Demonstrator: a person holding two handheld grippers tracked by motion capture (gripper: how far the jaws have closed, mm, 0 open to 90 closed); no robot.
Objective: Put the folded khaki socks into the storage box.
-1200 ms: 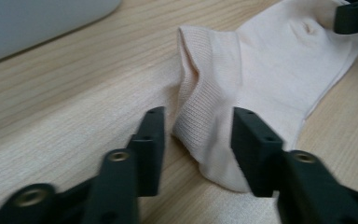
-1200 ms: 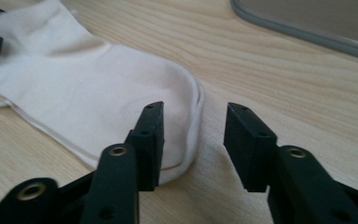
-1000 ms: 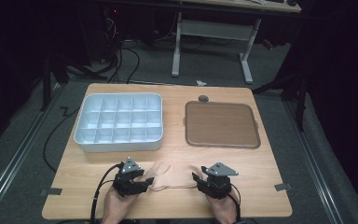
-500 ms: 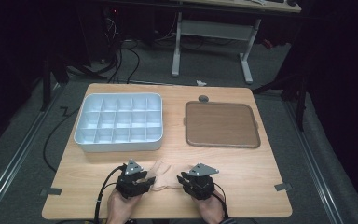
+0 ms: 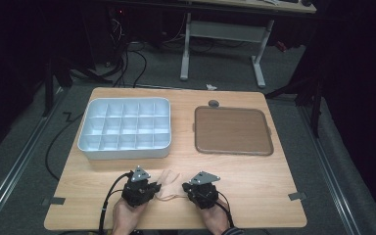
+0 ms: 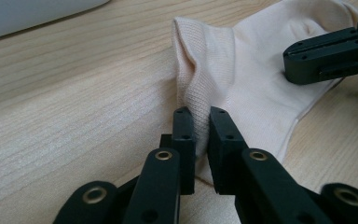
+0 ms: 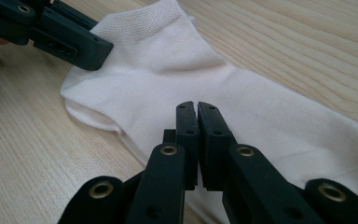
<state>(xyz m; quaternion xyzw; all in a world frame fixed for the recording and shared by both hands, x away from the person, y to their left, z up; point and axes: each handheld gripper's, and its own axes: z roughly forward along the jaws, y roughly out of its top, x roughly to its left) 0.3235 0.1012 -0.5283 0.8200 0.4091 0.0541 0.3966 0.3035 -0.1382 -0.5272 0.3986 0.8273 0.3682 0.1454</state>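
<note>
While both sets of fingers have just been closing, each now pinches the cream sock (image 5: 169, 185): the left gripper (image 6: 201, 122) clamps a raised fold of ribbed cuff, the right gripper (image 7: 196, 116) nips the fabric farther along the foot, its jaws nearly meeting. Compared with a second ago, the right gripper has slid in toward the left one. Judging by that, the sock is secured at two places, ready to lift or fold. It lies flat near the counter's (image 5: 254, 181) front edge, long axis along that edge, cuff toward the left gripper.
</note>
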